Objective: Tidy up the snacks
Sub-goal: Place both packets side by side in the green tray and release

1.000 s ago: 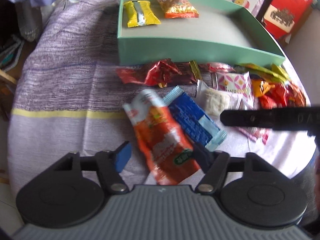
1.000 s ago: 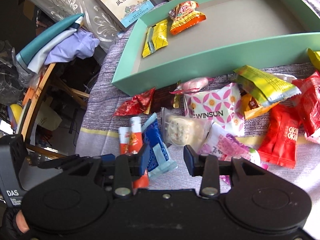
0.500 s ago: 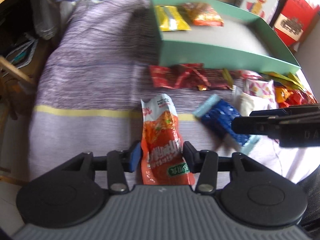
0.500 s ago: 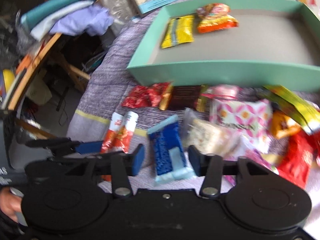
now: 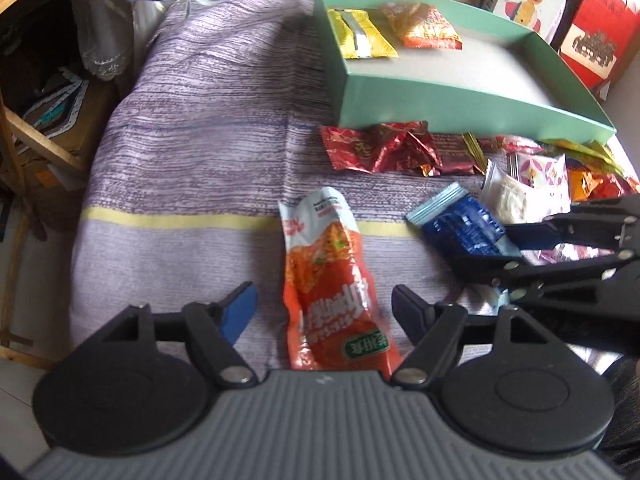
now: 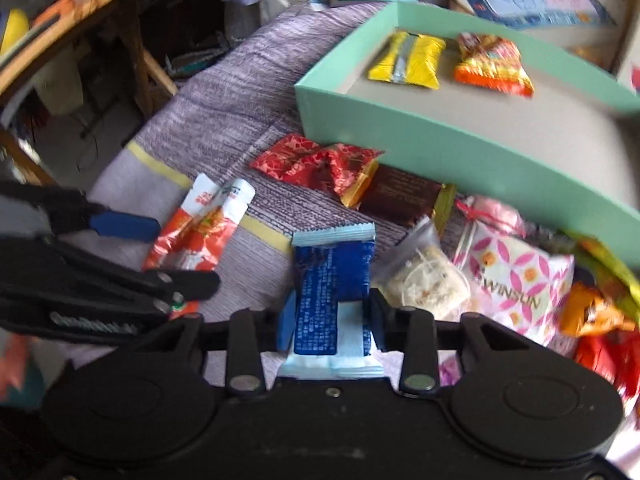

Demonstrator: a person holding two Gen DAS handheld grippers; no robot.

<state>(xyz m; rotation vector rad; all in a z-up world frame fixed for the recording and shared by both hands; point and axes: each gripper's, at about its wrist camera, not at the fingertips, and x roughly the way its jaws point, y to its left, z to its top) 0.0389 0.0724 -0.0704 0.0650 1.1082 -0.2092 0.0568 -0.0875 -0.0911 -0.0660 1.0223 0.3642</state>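
Since the earlier frame, the right tool (image 6: pixel 330 316) has been closed onto the blue packet (image 6: pixel 332 280), while the left tool (image 5: pixel 324 308) has been opened around the orange sachet (image 5: pixel 334 280) on the bed. Both snacks should be lifted cleanly into the green box (image 6: pixel 460 152). Contact under the packet's edges is hidden.

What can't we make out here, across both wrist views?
- Orange pouch: bottom end hidden behind the left gripper body, left view.
- Blue packet: near end cut off by the right gripper body, right view; text too blurred to read.
- Green box: far right corner runs past the frame edge, right view.
- Snack pile at right: motion blur, individual wrappers indistinct.
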